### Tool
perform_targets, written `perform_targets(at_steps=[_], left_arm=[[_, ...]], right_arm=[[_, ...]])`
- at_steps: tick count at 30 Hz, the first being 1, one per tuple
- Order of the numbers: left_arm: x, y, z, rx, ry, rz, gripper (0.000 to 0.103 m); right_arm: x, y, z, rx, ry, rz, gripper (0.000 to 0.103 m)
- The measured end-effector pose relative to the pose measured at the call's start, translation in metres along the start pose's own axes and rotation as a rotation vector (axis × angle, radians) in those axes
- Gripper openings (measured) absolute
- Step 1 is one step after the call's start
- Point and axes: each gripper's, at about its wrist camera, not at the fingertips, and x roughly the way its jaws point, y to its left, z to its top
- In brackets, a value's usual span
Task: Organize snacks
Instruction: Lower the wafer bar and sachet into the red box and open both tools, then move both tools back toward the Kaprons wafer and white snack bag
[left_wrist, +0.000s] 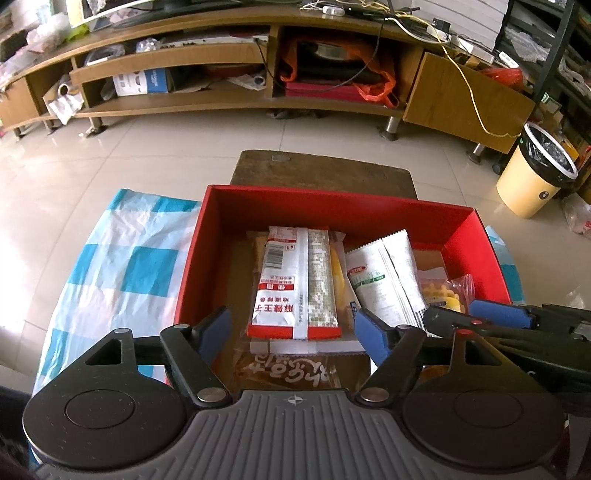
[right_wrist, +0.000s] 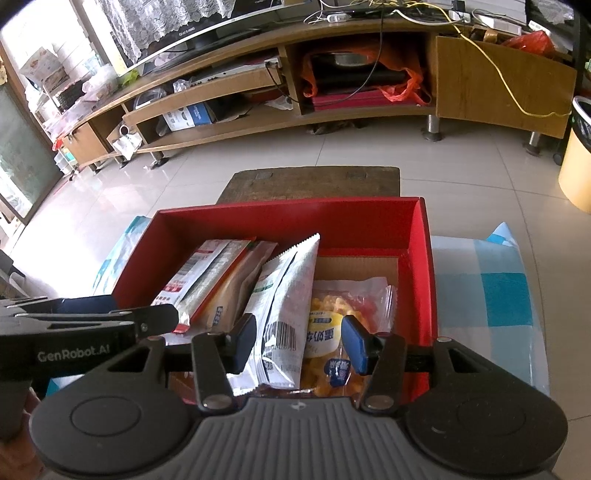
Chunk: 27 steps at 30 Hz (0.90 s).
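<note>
Both tongs parked over the red box (left_wrist: 369, 218) on the checkered desk (left_wrist: 122, 266), tilted down into it. Left tongs (left_wrist: 295, 332) spread, pads clear of the red-and-white snack packet (left_wrist: 291, 284) lying flat right between them, on top of other packs. Right tongs (right_wrist: 299, 345) only partly spread, straddling the white pouch (right_wrist: 284, 314) and the clear bag of yellow puffs (right_wrist: 332, 332); can't tell if the pads actually press on either. Handling guess: all light, crinkly, slippery film, squishy with air, contents crushable. Best taken by a flat sealed end or pinched gently across the narrow width, not the puffy middle. White pouch leaning on its neighbours, likely to flop once nudged.
</note>
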Motion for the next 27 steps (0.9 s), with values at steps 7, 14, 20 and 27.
perform_targets(at_steps=[7, 14, 20, 27], left_arm=[[-0.007, -0.003, -0.007, 0.008, -0.002, 0.001, 0.082], [-0.012, -0.004, -0.014, 0.009, -0.006, 0.001, 0.083], [-0.016, 0.000, -0.024, 0.006, 0.002, 0.010, 0.084], [-0.022, 0.010, -0.048, 0.016, 0.031, 0.025, 0.086]], right_arm=[[-0.009, -0.002, -0.007, -0.014, -0.001, 0.003, 0.052], [-0.017, -0.003, -0.012, -0.026, -0.001, 0.006, 0.052], [-0.019, -0.007, -0.016, -0.021, 0.004, -0.006, 0.052], [-0.025, -0.007, -0.021, -0.034, 0.016, -0.008, 0.053]])
